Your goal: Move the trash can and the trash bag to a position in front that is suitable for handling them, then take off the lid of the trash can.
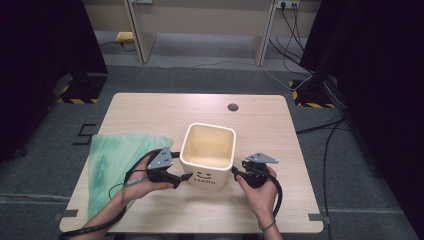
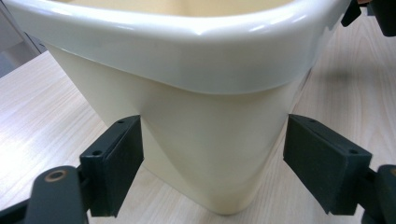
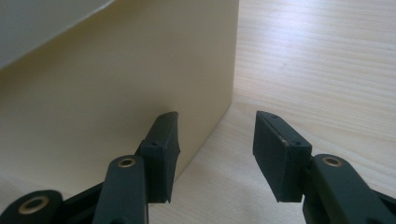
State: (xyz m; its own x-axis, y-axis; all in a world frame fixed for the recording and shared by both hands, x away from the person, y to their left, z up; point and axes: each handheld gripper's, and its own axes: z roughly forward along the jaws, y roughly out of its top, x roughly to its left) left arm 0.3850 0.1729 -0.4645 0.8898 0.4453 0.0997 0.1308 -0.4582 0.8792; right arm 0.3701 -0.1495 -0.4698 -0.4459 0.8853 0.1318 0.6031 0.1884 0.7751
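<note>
A cream square bin point(image 1: 208, 152) with a smiley face on its near side stands in the middle of the wooden table point(image 1: 150, 110). My left gripper point(image 1: 186, 177) is at its near left corner. In the left gripper view that gripper point(image 2: 212, 140) is open, with the bin's point(image 2: 187, 56) rounded corner between the pads and a thin gap on the right side. My right gripper point(image 1: 234, 173) is at the near right corner. It point(image 3: 215, 121) is open, its left pad beside the bin's point(image 3: 116, 70) wall and bare table between the pads.
A crumpled green plastic bag point(image 1: 115, 155) lies on the table's left side, just behind my left hand. A round cable hole point(image 1: 233, 107) sits near the far edge. Cables run over the floor to the right of the table.
</note>
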